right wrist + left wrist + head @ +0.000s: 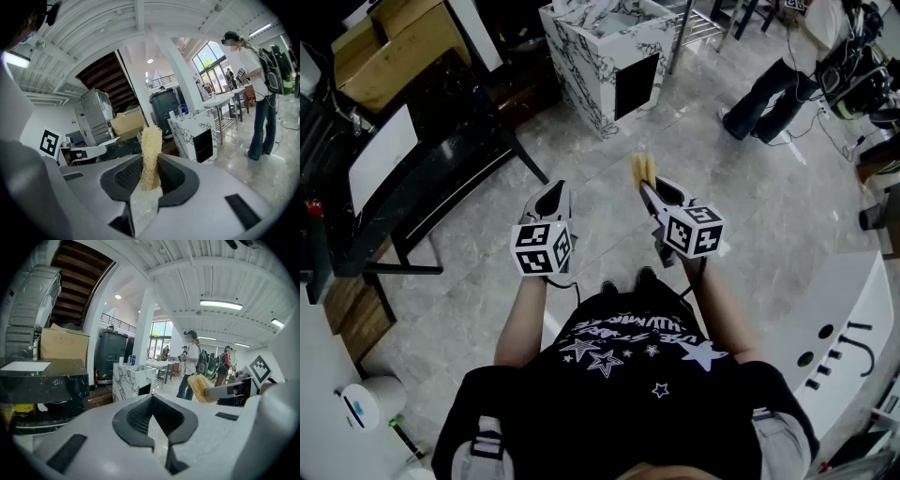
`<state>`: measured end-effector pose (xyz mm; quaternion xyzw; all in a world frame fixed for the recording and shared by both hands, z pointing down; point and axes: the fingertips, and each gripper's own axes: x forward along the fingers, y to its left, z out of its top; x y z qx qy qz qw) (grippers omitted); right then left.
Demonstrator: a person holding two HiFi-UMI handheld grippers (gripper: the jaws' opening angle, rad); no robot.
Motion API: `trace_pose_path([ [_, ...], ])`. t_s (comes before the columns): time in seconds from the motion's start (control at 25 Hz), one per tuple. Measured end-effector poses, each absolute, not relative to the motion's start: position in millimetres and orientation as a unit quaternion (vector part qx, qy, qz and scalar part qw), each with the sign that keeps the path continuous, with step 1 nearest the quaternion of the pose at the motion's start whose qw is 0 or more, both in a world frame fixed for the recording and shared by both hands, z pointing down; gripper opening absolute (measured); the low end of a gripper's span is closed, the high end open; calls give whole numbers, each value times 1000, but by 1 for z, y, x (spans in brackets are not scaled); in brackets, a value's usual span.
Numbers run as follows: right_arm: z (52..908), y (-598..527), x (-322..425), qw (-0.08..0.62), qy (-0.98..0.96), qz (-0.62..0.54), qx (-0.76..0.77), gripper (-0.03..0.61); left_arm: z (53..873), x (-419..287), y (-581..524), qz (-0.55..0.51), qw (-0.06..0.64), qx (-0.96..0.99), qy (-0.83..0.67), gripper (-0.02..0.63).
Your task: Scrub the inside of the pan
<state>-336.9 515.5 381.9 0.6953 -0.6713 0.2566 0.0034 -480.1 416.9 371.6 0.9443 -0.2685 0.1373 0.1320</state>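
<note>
My right gripper [650, 190] is shut on a yellow fibrous scrub pad [642, 169], which sticks out past the jaws. In the right gripper view the pad [150, 152] stands upright, pinched between the dark pads [174, 177]. My left gripper [550, 194] is held beside it at the same height; its jaws are shut with nothing between them [151, 401]. From the left gripper view the pad [202, 387] and the right gripper [226, 390] show at the right. No pan shows in any view. Both grippers hover over the tiled floor in front of the person's body.
A marble-patterned cabinet [600, 61] stands ahead. A black table [431, 155] with a cardboard box [389, 47] behind it is at the left. A white counter [848, 328] is at the right. Another person [769, 94] stands at the back right.
</note>
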Motion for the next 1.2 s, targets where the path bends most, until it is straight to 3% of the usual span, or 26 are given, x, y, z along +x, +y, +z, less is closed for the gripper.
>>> trace_pose_path([
  [1.2,437,459,-464,115,-753,282,584,101,433,-586,404,185,194,889,-371,8],
])
